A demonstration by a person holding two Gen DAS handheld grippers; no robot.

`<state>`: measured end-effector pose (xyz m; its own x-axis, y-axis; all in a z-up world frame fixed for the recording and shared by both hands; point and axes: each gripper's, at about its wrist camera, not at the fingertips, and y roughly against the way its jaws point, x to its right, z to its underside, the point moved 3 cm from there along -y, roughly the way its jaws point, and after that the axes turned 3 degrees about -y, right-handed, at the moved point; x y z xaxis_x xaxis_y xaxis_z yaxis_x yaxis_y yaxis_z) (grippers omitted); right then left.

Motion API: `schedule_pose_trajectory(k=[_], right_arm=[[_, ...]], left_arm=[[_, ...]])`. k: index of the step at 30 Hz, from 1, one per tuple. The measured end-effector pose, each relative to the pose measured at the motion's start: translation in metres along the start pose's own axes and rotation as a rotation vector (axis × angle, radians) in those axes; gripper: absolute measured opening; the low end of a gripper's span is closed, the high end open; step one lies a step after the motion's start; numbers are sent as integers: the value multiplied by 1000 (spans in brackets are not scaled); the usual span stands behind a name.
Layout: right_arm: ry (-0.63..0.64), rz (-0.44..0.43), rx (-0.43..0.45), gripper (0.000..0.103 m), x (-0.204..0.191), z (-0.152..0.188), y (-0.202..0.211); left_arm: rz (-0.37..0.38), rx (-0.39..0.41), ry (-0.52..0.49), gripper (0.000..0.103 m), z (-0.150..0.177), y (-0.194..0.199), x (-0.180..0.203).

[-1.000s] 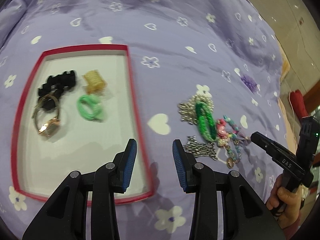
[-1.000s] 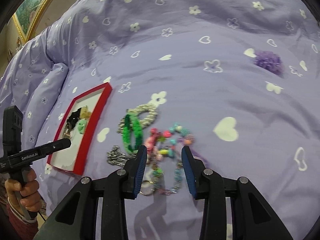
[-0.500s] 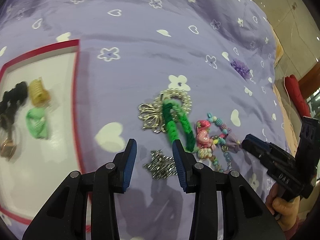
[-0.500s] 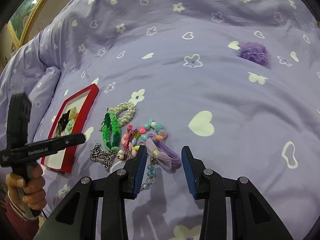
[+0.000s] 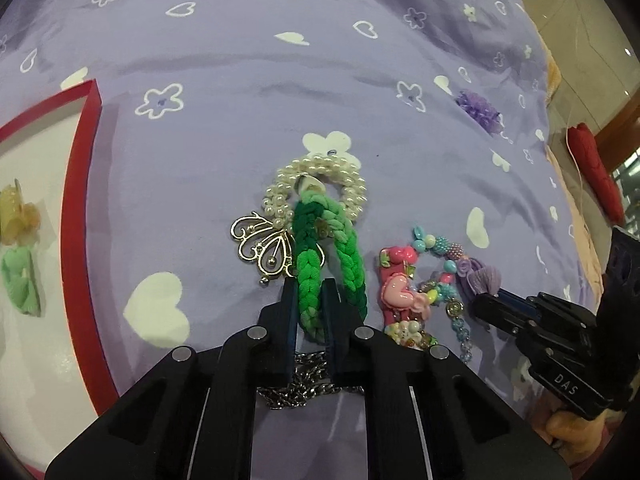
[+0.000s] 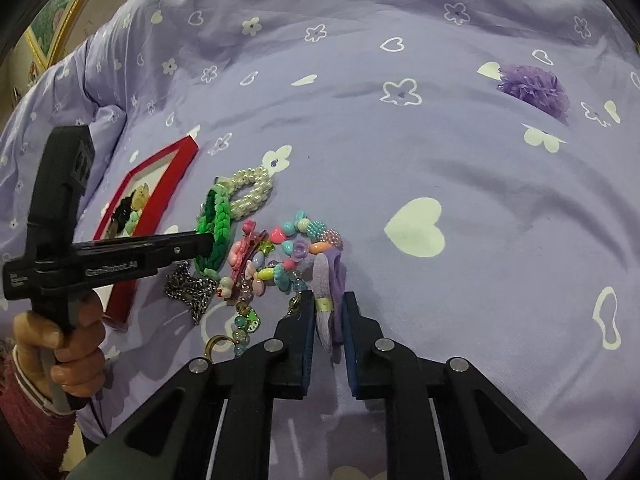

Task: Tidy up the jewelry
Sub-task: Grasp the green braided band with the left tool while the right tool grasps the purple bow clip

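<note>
Two hand-held grippers work over a heap of jewelry on a bed covered by a purple sheet (image 5: 224, 60) printed with white hearts and flowers. In the left wrist view, the left hand-held gripper (image 5: 309, 292) sits at lower centre, its jaws closing on one strand of a green braided band (image 5: 310, 272), with the pads pressing on both sides of the braid. The band's far end lies over a pearl bracelet (image 5: 320, 172) at mid-frame, and a gold filigree piece (image 5: 262, 246) rests just left of the braid. A silver chain (image 5: 312, 376) shows under and behind the jaws. To the right lie a pink heart charm (image 5: 398, 294) and a string of coloured beads (image 5: 444, 248). At the left edge stands a red-rimmed tray (image 5: 76, 208) holding a yellow item (image 5: 18, 212) and a light green item (image 5: 20, 280).

In the right wrist view, the right hand-held gripper (image 6: 329, 300) at lower centre has its jaws closing around a purple hair tie (image 6: 330, 280), which stands between the pads and touches them. The beads sit just above and to the left of it. A purple pompom (image 6: 534, 88) lies well apart at upper right. At the left edge, a hand (image 6: 60, 344) with a red sleeve grips the other tool's handle.
</note>
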<state>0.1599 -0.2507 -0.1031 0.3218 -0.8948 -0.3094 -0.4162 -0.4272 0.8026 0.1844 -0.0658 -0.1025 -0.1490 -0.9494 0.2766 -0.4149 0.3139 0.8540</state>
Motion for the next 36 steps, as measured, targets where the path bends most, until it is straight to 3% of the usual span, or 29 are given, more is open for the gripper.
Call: schedule_pose_trajectory(k=[9,23,36], right_arm=[[-3,-39,25,12,-12,1,9],[63,-103,31,12,-67,0,12],[97,-184,5,12,-106,9,5]], left_arm=[[-2,60,5,9,11,30,-4],[-10,143,113,9,42,85,-44],[-25,169,162,9,62,108,-68]])
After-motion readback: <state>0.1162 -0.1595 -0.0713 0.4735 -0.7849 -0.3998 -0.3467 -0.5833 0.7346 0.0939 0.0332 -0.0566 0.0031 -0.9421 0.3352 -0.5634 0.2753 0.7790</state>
